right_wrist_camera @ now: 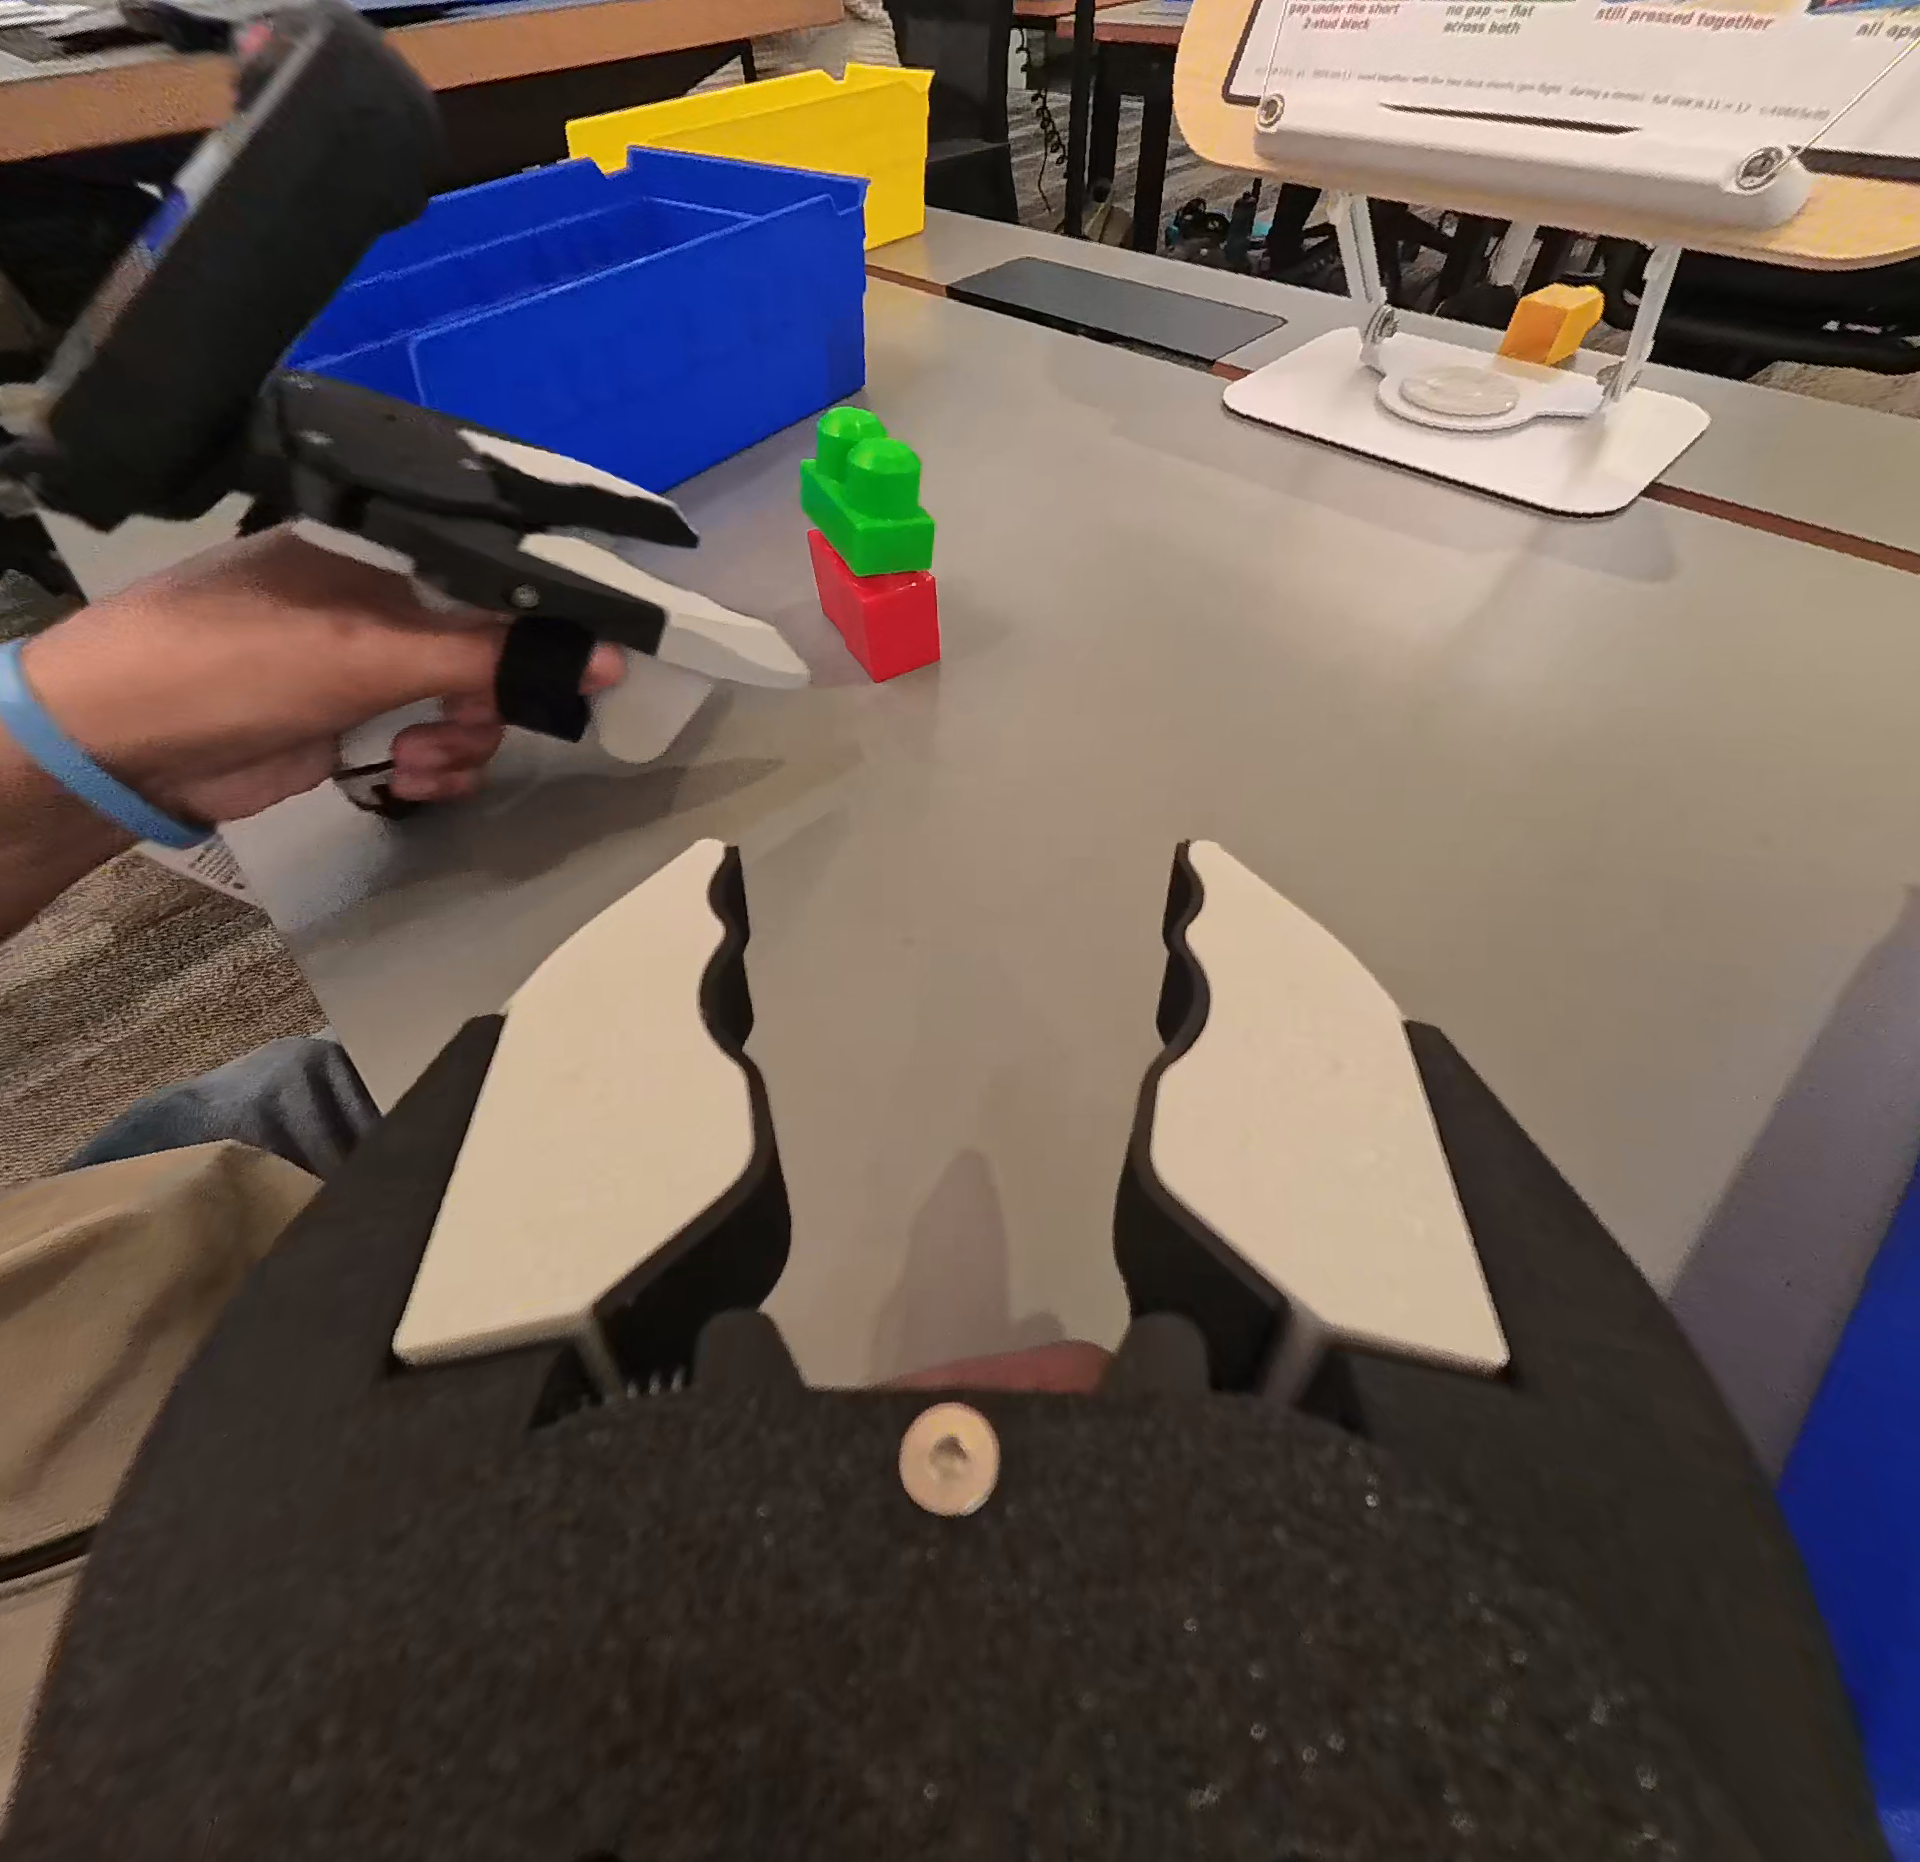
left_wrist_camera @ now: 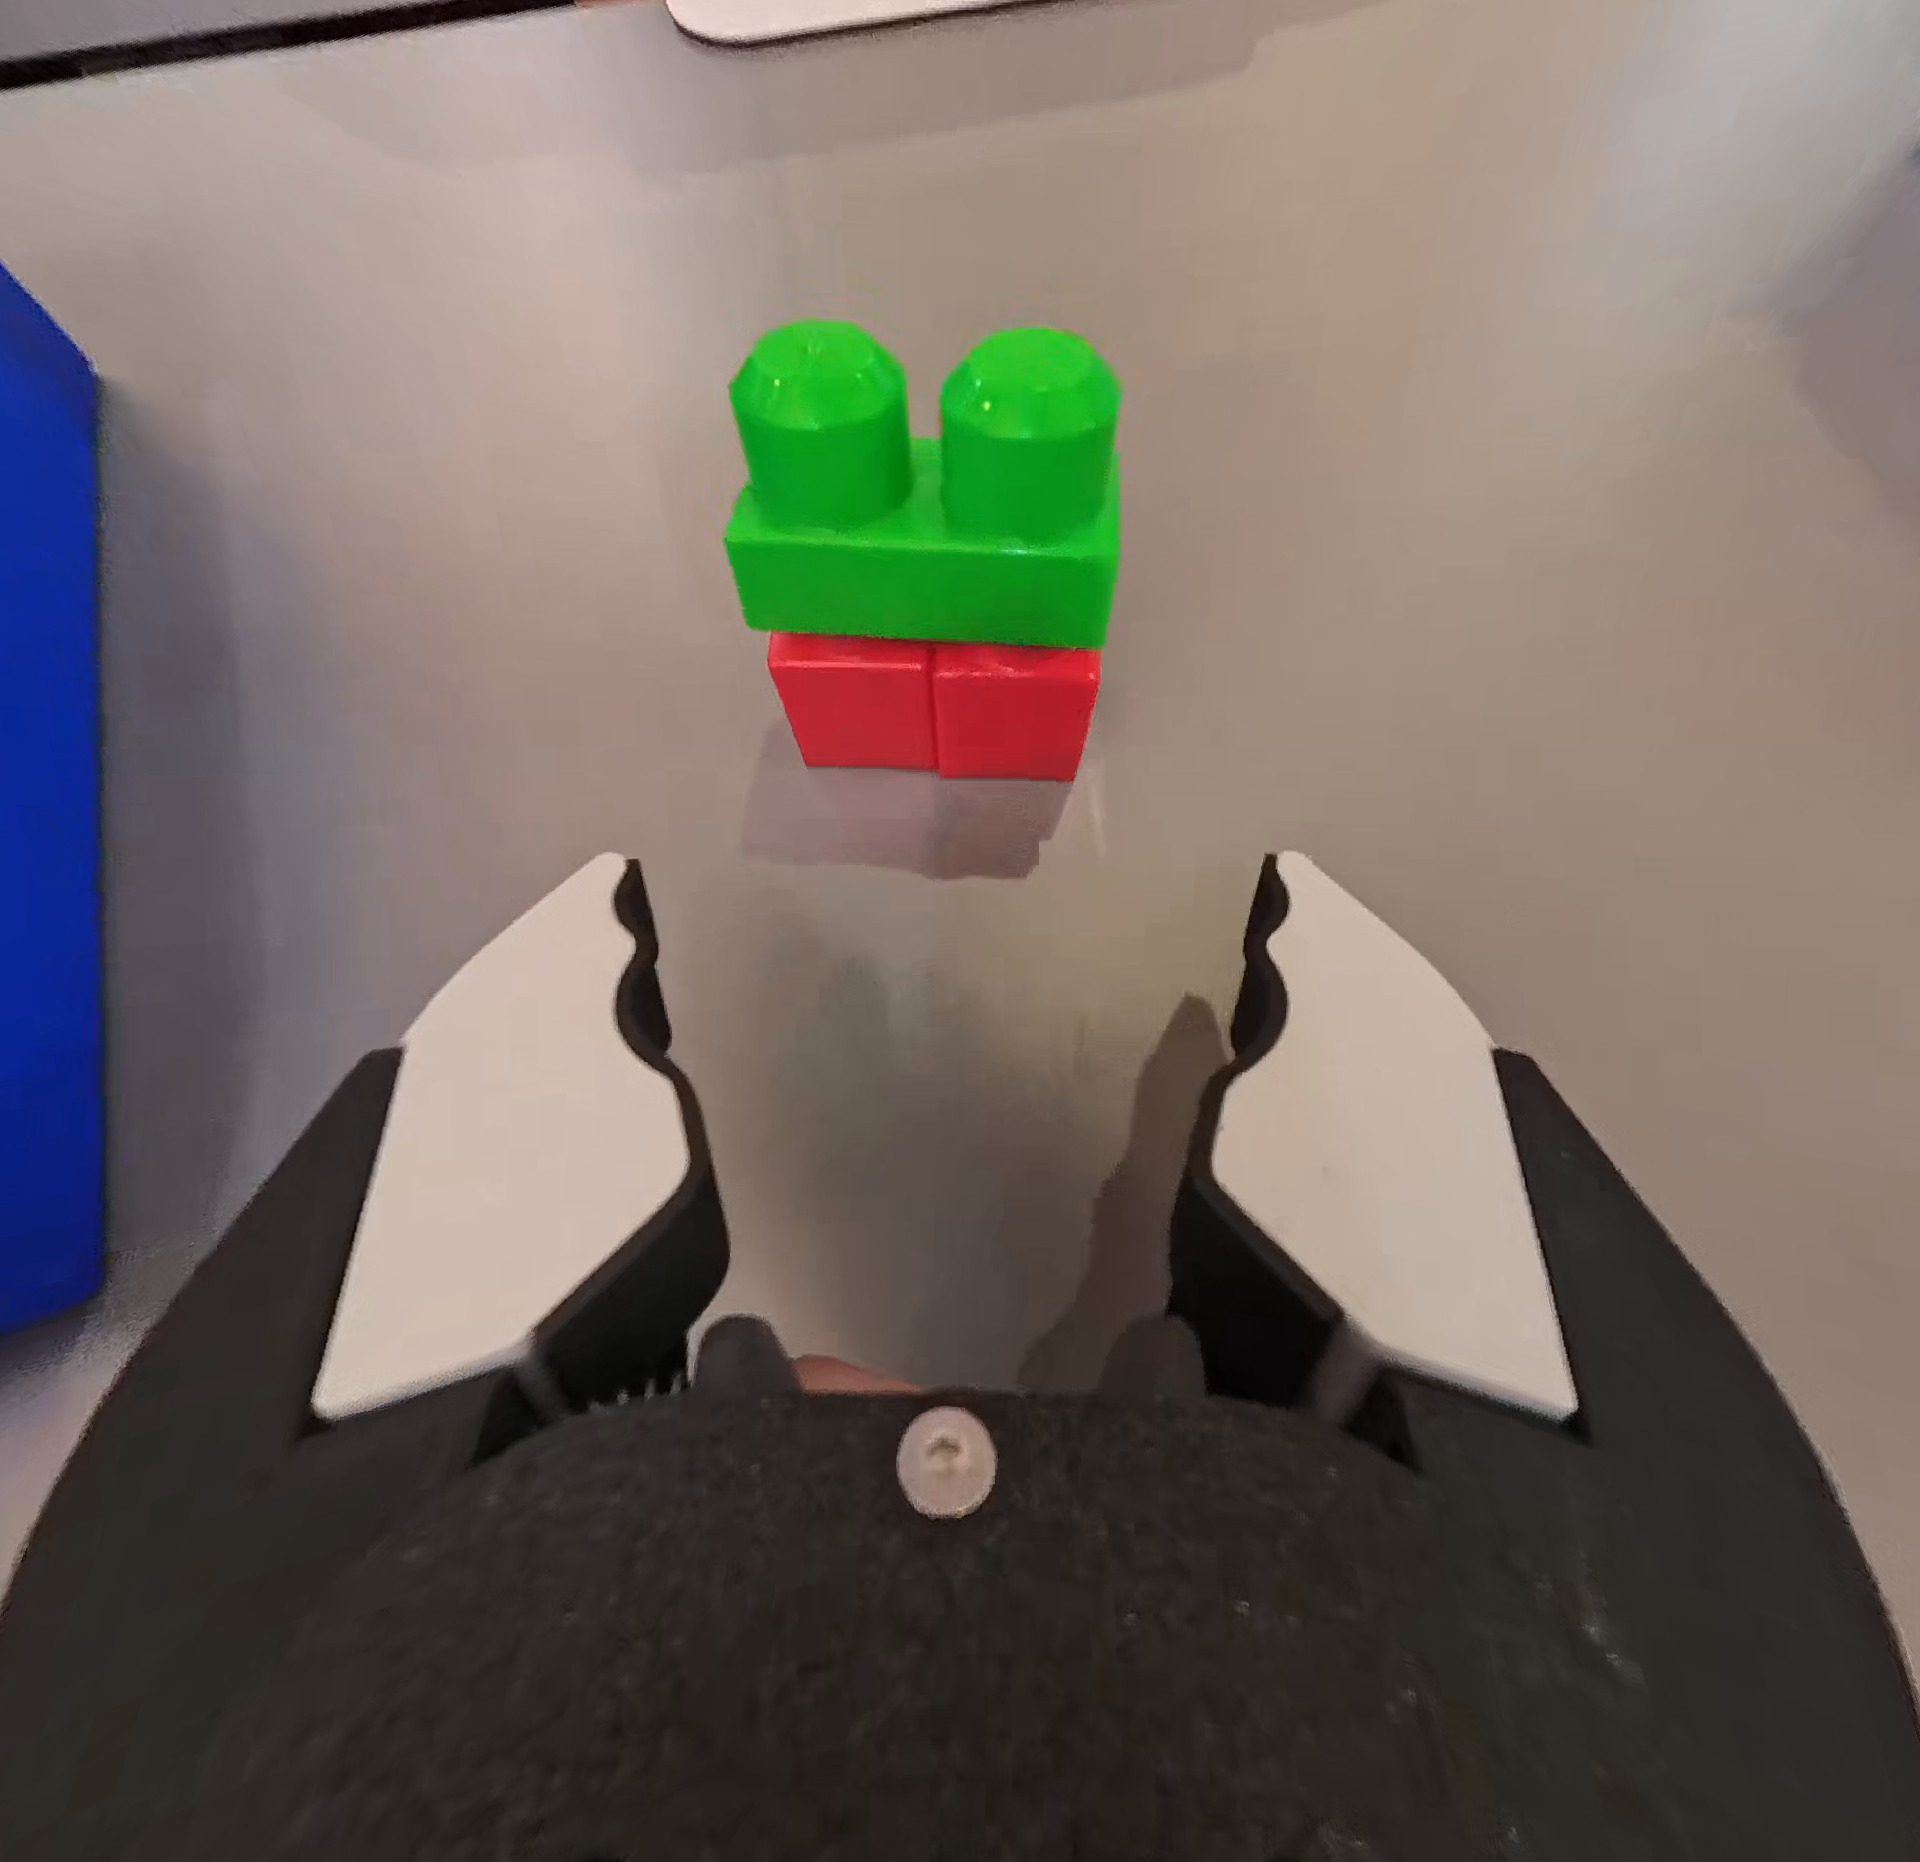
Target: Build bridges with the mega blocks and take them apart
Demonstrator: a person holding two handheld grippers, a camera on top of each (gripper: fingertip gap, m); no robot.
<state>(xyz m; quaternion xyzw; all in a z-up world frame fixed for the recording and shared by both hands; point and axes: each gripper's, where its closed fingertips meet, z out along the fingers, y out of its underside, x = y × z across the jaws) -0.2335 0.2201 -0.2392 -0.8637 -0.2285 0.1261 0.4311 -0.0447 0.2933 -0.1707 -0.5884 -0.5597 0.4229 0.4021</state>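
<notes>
left gripper (left_wrist_camera: 945, 877) spread wide, empty (short of green block (left_wrist_camera: 920, 565)) | right gripper (right_wrist_camera: 956, 856) spread, empty

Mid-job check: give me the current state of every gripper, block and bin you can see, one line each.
Left gripper: open, empty, pointed at the stack.
Right gripper: open, empty, farther back.
Green two-stud plastic block: on top of the red pieces, upright.
Red plastic blocks: two side by side, on the grey table.
Blue plastic bin: open-topped, contents not visible.
Yellow plastic bin: behind the blue one, contents not visible.
</notes>
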